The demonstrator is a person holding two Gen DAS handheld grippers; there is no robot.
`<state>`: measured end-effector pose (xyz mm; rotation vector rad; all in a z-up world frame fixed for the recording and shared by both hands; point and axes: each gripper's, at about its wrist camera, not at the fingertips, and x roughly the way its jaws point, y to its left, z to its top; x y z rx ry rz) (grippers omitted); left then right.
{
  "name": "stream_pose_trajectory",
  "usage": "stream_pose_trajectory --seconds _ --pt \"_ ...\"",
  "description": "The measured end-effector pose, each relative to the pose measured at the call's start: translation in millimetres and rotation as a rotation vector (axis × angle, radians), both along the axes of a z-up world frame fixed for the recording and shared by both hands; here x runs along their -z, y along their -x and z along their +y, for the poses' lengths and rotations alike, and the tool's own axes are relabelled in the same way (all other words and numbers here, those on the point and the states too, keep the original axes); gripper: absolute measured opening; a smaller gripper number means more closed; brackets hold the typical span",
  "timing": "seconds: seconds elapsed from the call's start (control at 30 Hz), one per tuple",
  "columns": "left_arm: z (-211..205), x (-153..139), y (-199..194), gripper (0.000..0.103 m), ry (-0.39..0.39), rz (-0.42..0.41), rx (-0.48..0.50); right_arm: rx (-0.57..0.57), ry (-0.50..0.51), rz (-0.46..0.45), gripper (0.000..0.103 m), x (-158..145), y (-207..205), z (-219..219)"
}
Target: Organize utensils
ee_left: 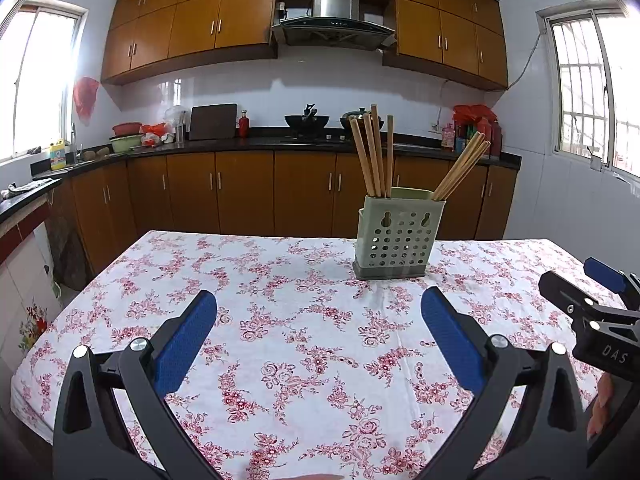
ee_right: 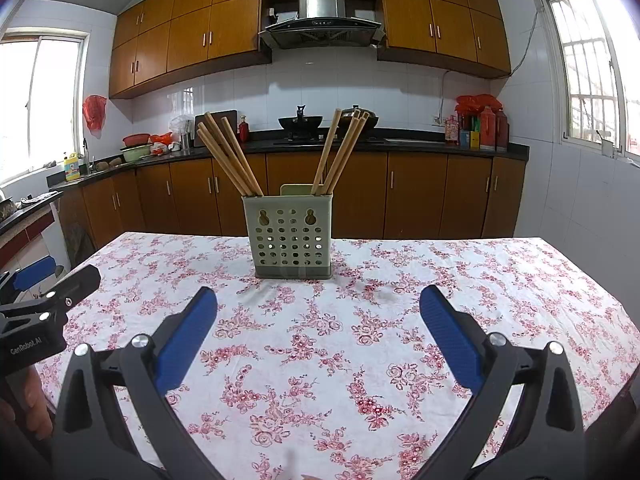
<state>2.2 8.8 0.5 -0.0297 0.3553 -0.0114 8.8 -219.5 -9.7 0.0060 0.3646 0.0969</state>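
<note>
A pale green perforated utensil holder [ee_left: 398, 236] [ee_right: 291, 238] stands upright on the floral tablecloth [ee_left: 304, 344] [ee_right: 320, 340], toward the far side of the table. Several wooden chopsticks [ee_left: 374, 152] [ee_right: 232, 156] stick up out of it in two leaning bunches. My left gripper [ee_left: 318, 300] is open, its blue pads wide apart above bare cloth, short of the holder. My right gripper [ee_right: 318, 298] is also open with nothing between its fingers, facing the holder from the near side. Each gripper shows at the edge of the other's view.
The table's far edge lies just behind the holder. Beyond it run brown kitchen cabinets [ee_right: 304, 196] and a dark counter with a wok [ee_right: 300, 122], bottles and bowls. A hand [ee_right: 28, 404] holds the left gripper's handle. Windows flank the room.
</note>
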Motion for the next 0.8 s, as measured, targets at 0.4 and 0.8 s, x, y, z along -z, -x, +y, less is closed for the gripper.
stream_pose_trajectory --seconds 0.4,0.8 --pt "-1.4 -0.4 -0.2 0.101 0.000 0.001 -0.001 0.001 -0.004 0.004 0.099 -0.4 -1.2 -0.1" --pt "-1.2 -0.3 -0.2 0.101 0.000 0.001 -0.001 0.001 -0.006 0.004 0.099 -0.4 -1.5 -0.1"
